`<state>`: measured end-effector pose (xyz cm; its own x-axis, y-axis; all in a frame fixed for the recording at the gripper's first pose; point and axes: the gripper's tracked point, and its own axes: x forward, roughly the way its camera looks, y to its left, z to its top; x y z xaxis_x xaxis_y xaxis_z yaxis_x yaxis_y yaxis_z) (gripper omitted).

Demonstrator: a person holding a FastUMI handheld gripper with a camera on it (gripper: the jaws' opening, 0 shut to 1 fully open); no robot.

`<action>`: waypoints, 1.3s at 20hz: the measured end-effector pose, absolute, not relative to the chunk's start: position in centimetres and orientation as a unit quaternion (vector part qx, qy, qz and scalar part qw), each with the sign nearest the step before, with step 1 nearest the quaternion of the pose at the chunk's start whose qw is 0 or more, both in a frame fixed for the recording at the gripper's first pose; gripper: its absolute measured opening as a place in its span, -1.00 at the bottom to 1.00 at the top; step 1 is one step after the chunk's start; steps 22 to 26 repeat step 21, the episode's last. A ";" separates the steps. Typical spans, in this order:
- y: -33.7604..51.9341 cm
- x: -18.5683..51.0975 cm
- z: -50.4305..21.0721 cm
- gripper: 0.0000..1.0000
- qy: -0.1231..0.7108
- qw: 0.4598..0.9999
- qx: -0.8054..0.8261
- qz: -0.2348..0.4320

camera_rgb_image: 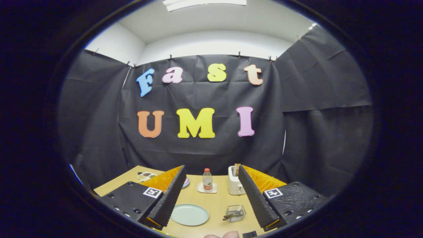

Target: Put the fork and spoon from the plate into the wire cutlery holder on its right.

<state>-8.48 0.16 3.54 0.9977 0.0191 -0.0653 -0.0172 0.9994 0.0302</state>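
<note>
Gripper held high above table, fingers spread wide, clamping nothing. Plate bare, near left; cutlery lodged in wire holder to right.

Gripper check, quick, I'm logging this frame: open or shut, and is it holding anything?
Gripper: open, fingers spread wide and holding nothing, above the table; the plate and the wire cutlery holder lie between them, well below.
</note>
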 end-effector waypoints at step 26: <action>-0.1 -7.7 3.6 0.92 0.036 0.999 0.018 -0.005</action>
